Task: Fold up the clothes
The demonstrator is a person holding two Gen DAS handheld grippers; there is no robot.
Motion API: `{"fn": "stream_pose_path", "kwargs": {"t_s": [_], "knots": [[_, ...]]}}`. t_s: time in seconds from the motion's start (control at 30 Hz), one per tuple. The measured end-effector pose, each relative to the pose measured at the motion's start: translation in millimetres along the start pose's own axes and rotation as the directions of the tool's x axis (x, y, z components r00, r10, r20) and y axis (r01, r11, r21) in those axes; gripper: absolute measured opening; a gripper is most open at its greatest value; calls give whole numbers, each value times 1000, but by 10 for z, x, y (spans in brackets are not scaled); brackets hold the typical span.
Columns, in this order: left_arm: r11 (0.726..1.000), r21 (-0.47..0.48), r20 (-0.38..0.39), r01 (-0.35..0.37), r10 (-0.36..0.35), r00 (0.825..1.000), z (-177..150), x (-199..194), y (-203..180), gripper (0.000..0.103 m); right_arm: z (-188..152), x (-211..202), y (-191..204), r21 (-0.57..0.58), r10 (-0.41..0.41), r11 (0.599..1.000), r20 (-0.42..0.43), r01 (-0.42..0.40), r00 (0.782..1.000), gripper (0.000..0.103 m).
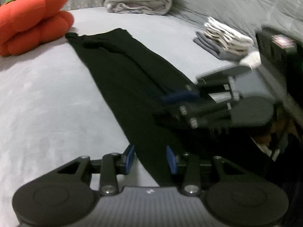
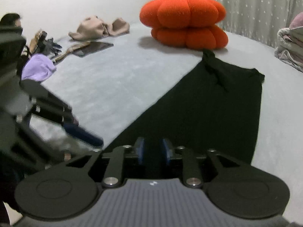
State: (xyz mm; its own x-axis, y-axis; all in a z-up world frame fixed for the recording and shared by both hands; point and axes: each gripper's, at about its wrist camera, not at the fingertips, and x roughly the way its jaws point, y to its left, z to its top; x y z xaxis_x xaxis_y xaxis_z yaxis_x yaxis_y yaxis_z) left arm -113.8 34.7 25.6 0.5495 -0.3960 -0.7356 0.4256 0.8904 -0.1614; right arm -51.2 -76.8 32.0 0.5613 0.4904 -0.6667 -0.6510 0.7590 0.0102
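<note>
One black garment (image 1: 121, 79) flat on the bed (image 1: 47, 98), two grippers at its near end.
Left gripper (image 1: 150, 158) narrowly apart straddling cloth; right gripper (image 2: 152, 151) narrowly apart, grip unclear; one pumpkin cushion (image 2: 184, 21).

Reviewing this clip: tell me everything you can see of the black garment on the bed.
The black garment is a long, narrow strip of soft, matte dark fabric, apparently folded lengthwise, lying flat on the grey bed cover. Its far end is bunched and wrinkled, close to the orange pumpkin cushion; whether they touch is unclear. Its near end runs under both grippers: the left gripper stands open over one edge, the right gripper is parted above the cloth, neither visibly pinching it.
</note>
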Motion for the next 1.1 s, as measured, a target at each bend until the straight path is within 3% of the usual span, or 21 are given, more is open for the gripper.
{"fn": "stream_pose_path", "kwargs": {"t_s": [0.03, 0.13, 0.23, 0.37, 0.47, 0.53, 0.63, 0.83, 0.93, 1.1], "knots": [[1000, 2, -9, -8, 8, 1000, -7, 22, -10, 38, -46, 71, 1, -7, -19, 1000, -39, 18, 999, 32], [999, 37, -17, -24, 24, 1000, -27, 49, -76, 38, -40, 65, -29, 6, -20, 1000, -28, 20, 999, 32], [999, 40, -13, -23, 23, 1000, -34, 25, -80, 38, 34, -100, -75, 39, 37, 999, 36, -38, 999, 33], [998, 47, -18, -34, 35, 999, -42, 40, -83, 38, -50, 116, -86, 28, 6, 1000, -69, -4, 998, 36], [998, 56, -4, -37, 37, 999, -32, 4, -97, 38, -20, 116, -35, 8, -4, 1000, -34, 4, 999, 37], [999, 46, 13, -29, 28, 1000, -29, -41, -78, 38, -3, 37, -19, 19, 44, 999, 6, -44, 999, 37], [998, 56, 6, -39, 39, 999, -53, -25, -87, 38, -52, 152, 9, 18, 39, 999, -48, -39, 998, 36], [997, 56, 5, -52, 52, 999, -89, -36, -82, 38, -40, 3, 58, -16, 42, 999, 7, -42, 999, 37], [996, 59, -7, -62, 63, 998, -119, -13, -91, 38, -97, 83, 20, -4, 10, 1000, -56, -10, 998, 37], [996, 60, 0, -70, 70, 998, -121, -42, -107, 38, -88, -76, 53, -2, 33, 999, -6, -33, 999, 38]]}}
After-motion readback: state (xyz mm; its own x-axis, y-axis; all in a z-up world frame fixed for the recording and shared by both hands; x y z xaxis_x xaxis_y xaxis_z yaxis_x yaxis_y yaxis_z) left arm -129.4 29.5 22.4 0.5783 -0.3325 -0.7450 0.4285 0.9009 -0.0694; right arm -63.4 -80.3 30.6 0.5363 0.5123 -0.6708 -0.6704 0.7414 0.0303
